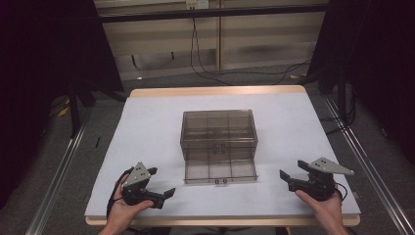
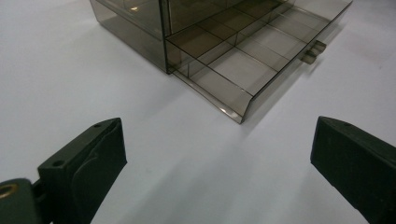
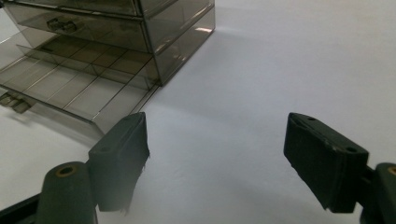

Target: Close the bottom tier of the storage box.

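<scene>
Drawer (image 1: 220, 170) of the smoked-plastic organizer box (image 1: 219, 128) stands pulled out toward you, its dividers showing bare compartments and its small handle (image 1: 220, 182) at the front edge. The box sits mid-table on the white mat (image 1: 147, 127), which leaves you room to come at the drawer from either side. Your left gripper (image 1: 157, 182) rests low to the left of the drawer, your right gripper (image 1: 292, 169) to its right, both near the table's front edge and well apart from the plastic. Both pairs of jaws stand wide with nothing between them, each angled inward toward the drawer, probably so that either can take the handle or push the front.
</scene>
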The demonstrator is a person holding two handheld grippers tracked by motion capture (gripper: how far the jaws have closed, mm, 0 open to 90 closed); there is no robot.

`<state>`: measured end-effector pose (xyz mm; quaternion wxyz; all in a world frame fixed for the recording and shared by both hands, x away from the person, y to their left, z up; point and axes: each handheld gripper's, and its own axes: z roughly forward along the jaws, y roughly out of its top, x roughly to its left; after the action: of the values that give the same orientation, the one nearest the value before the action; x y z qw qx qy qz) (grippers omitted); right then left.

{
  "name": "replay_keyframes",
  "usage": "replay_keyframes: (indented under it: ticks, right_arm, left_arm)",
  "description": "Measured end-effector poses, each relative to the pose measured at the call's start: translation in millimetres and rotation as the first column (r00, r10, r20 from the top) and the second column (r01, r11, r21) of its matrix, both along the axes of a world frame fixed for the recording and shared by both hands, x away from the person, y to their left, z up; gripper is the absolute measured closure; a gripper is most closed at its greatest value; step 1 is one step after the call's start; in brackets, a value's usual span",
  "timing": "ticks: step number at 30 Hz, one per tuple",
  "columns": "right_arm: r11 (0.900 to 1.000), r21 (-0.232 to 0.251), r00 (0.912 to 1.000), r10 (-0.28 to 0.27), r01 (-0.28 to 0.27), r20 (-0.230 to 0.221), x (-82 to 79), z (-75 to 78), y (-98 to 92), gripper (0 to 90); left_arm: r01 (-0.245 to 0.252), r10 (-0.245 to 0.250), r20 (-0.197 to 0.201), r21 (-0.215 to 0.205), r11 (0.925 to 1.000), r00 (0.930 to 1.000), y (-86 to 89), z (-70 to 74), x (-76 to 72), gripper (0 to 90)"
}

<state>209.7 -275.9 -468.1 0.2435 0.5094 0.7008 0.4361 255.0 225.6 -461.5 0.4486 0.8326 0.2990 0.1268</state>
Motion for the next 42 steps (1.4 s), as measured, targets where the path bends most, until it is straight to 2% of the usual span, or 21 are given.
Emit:
replay_keyframes:
  ticks: [3, 4, 10, 14, 27, 29, 33, 34, 35, 36, 38, 40, 41, 42]
  right_arm:
    - [1.000, 0.013, 0.9999, 0.013, -0.013, -0.009, -0.2, -0.2, 1.3, 21.9]
    - [1.000, 0.014, 0.9998, 0.016, -0.016, -0.009, -1.1, 0.2, 3.4, 22.1]
    - [0.999, 0.007, 0.9994, 0.034, -0.034, -0.007, -2.9, 1.8, 4.6, 22.6]
    - [0.999, 0.010, 0.9991, 0.040, -0.040, -0.012, -3.5, 2.5, 4.3, 24.1]
    - [0.999, 0.017, 0.9985, 0.039, -0.038, -0.040, -6.6, 3.8, 6.1, 24.4]
    - [0.999, 0.021, 0.9988, 0.034, -0.033, -0.036, -7.2, 4.3, 6.3, 24.3]
    - [0.999, 0.012, 0.9983, 0.039, -0.039, -0.043, -7.4, 4.2, 6.8, 25.1]
    - [0.999, 0.008, 0.9983, 0.039, -0.038, -0.044, -7.1, 4.2, 7.6, 25.1]
    - [0.999, 0.008, 0.9983, 0.039, -0.038, -0.044, -7.1, 4.2, 7.6, 25.1]
    - [0.999, 0.013, 0.9979, 0.045, -0.044, -0.047, -6.8, 3.9, 7.6, 25.3]
    - [0.999, 0.012, 0.9977, 0.047, -0.047, -0.048, -6.9, 4.0, 8.1, 25.3]
    - [0.999, 0.017, 0.9976, 0.051, -0.050, -0.047, -7.1, 3.9, 8.8, 25.1]
    - [0.998, 0.017, 0.9974, 0.053, -0.053, -0.049, -7.2, 4.0, 9.2, 25.0]
    - [0.998, 0.016, 0.9973, 0.055, -0.054, -0.048, -7.3, 4.0, 9.4, 24.7]
  left_arm:
    - [-0.008, 0.008, -0.007, -0.012, 0.9999, 0.9999, -0.6, -0.1, -0.2, 3.3]
    - [0.003, -0.003, -0.002, -0.001, 1.0000, 1.0000, -0.3, 0.5, 0.0, 3.3]
    - [0.040, -0.040, -0.011, 0.001, 0.9992, 0.9992, -6.1, 0.8, -3.0, 5.7]
    - [0.055, -0.056, 0.015, 0.033, 0.9979, 0.9983, -10.8, 1.3, -5.5, 5.8]
    - [0.080, -0.081, 0.020, 0.028, 0.9964, 0.9965, -25.6, 3.3, -13.6, 7.4]
    - [0.095, -0.097, 0.035, 0.032, 0.9949, 0.9947, -27.8, 4.9, -15.1, 11.6]
    - [0.101, -0.102, 0.023, 0.051, 0.9936, 0.9946, -32.6, 7.6, -14.7, 14.3]
    - [0.104, -0.105, 0.027, 0.032, 0.9940, 0.9941, -34.5, 7.4, -14.8, 15.3]
    - [0.104, -0.105, 0.027, 0.032, 0.9940, 0.9941, -34.5, 7.4, -14.8, 16.4]
    - [0.119, -0.121, 0.049, 0.044, 0.9919, 0.9914, -37.0, 9.4, -15.6, 18.2]
    - [0.134, -0.137, 0.062, 0.061, 0.9891, 0.9886, -39.0, 11.9, -16.3, 19.6]
    - [0.151, -0.153, 0.040, 0.048, 0.9874, 0.9874, -41.5, 14.7, -16.0, 23.2]
    - [0.157, -0.159, 0.041, 0.038, 0.9868, 0.9865, -43.1, 15.5, -15.7, 23.8]
    - [0.157, -0.159, 0.048, 0.050, 0.9864, 0.9861, -44.3, 16.7, -15.9, 25.2]
